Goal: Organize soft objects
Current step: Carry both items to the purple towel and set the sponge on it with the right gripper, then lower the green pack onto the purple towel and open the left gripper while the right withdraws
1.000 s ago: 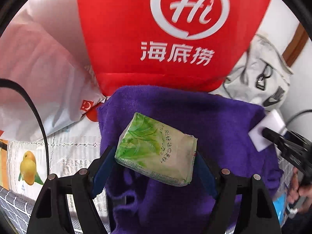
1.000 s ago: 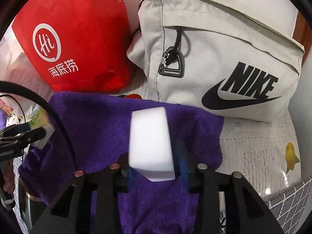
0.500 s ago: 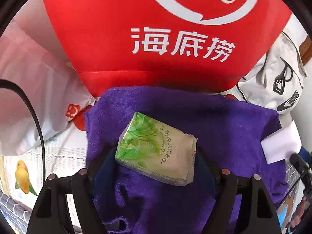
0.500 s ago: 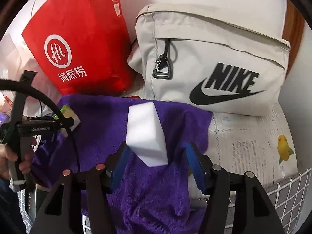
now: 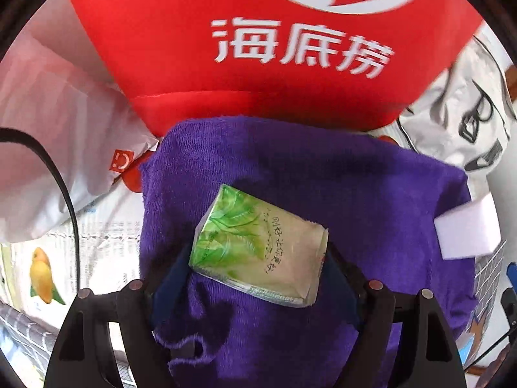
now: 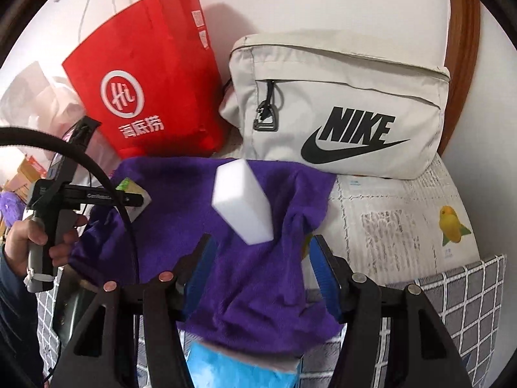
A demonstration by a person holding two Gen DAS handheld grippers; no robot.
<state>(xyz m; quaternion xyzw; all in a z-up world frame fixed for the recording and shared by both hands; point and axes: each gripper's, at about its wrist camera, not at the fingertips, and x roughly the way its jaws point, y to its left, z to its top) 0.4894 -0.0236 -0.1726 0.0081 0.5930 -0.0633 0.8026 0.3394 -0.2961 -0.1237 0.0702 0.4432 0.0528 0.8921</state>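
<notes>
Left wrist view: left gripper clamps the green plastic-wrapped tissue pack at frame centre, over the purple terry towel.
Pack handling: light, squashy, slick film; hold its short ends.
Right wrist view: right gripper, jaws just widened, stands clear of the white foam sponge block at centre.
Sponge handling: featherlight, springy; pinch its broad faces.

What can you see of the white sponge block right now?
The white sponge block is a plain rectangular foam brick, unmarked, with crisp edges. It stands tilted on the purple towel, one corner toward the camera. The right hand-held gripper has just been opening; its blue pads stand clear either side, not touching it. In the left view it sits at the towel's right edge.
</notes>
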